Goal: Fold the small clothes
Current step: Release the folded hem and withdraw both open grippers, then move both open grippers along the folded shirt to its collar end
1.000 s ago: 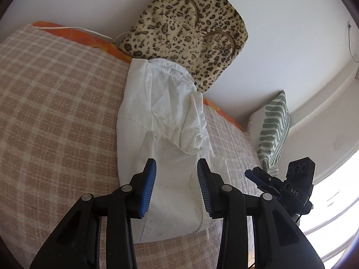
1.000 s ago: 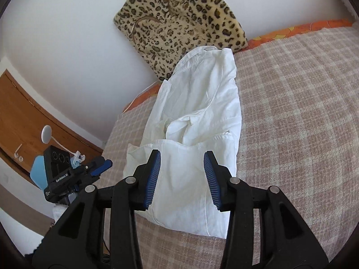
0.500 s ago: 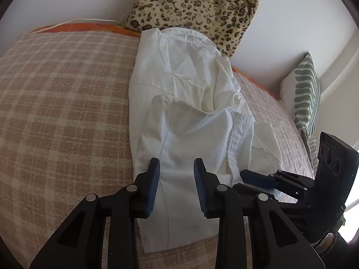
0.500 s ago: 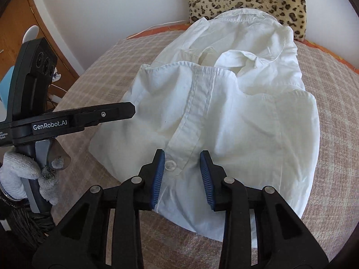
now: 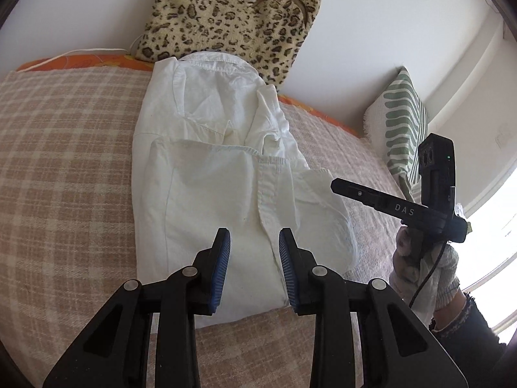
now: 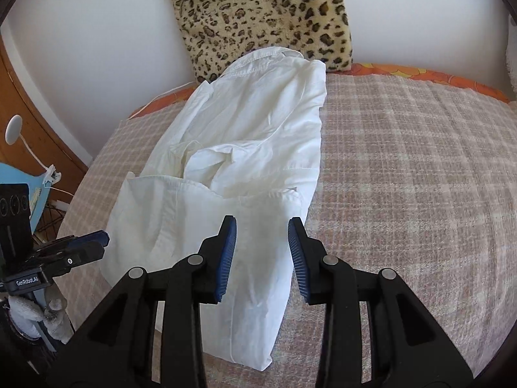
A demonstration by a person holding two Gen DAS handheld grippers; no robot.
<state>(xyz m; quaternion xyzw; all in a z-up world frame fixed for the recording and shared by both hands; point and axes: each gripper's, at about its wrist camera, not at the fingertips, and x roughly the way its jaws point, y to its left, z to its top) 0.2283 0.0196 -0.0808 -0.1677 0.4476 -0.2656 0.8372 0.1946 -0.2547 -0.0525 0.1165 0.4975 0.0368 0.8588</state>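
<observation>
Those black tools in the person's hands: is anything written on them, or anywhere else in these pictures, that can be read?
"DAS": white letters on the side of the right tool, seen from the left wrist view.
"GenRobot.AI": small white print on the body of the left tool, seen from the right wrist view.
Nothing else is readable: the white shirt, the leopard-print cushion and the checked blanket show no text.
</observation>
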